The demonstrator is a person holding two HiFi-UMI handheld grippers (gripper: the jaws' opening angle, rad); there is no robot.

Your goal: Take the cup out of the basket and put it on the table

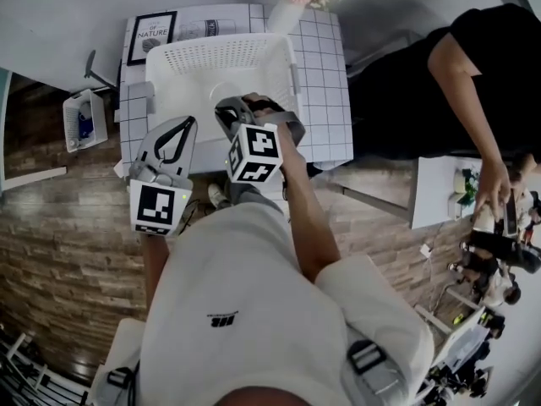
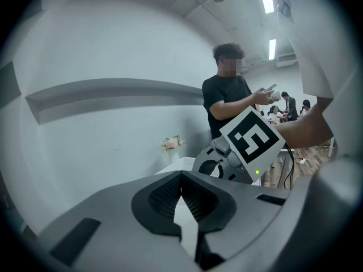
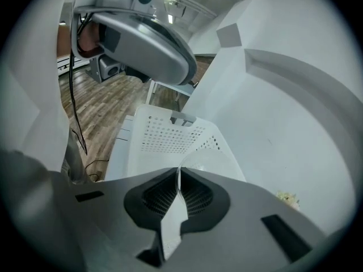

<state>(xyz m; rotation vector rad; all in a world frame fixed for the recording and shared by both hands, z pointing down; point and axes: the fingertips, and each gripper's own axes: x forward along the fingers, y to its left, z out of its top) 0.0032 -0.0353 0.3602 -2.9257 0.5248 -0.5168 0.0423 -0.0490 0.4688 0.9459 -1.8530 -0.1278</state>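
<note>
One basket [image 1: 211, 62], one cup [image 3: 211, 171], two grippers. My right gripper [image 1: 228, 106] is down inside the basket, jaws pinched on the cup's thin rim, the cup just ahead of them within the walls. My left gripper [image 1: 186, 125] hangs beside the basket's near corner, jaws together, empty.

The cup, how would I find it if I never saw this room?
Find the white table with black grid lines; a big white basket full of little holes sits on it. Inside the basket is the cup, its rim pinched by the right gripper. It is the only see-through thing there, among solid white and grey.
</note>
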